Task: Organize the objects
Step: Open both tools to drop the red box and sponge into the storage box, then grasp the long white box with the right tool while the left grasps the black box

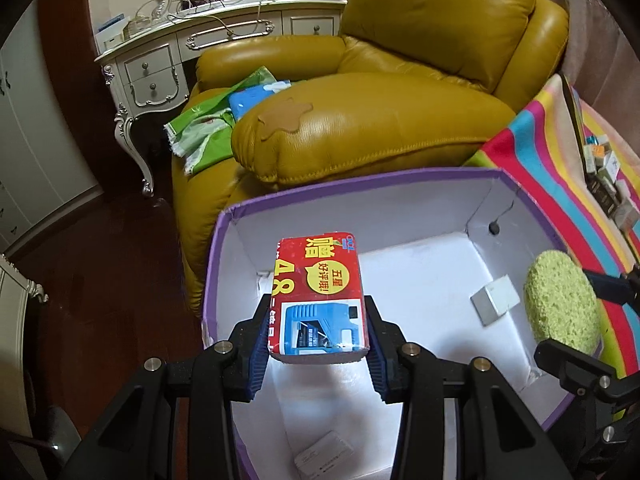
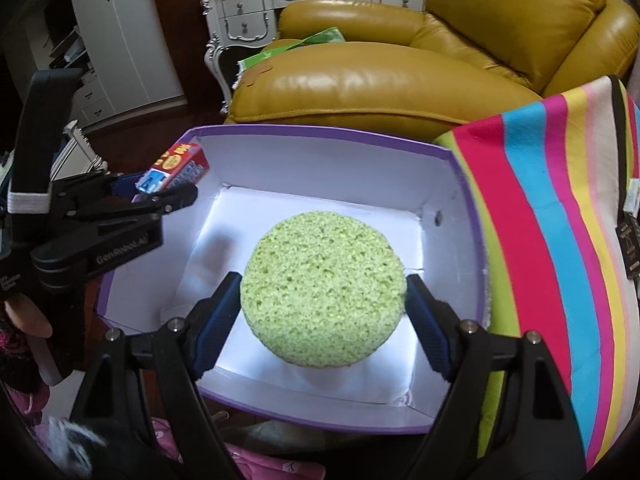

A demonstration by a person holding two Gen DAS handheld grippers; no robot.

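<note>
My left gripper is shut on a red tissue pack with yellow print and a blue picture, held above the left part of a purple box with a white inside. My right gripper is shut on a round green sponge, held over the middle of the same box. The sponge also shows at the right of the left wrist view. The left gripper with the pack shows at the box's left rim in the right wrist view.
A small white box and a white card lie on the box floor. A mustard leather armchair stands behind. A striped cloth lies to the right, with several small items on it. A white dresser stands at the back left.
</note>
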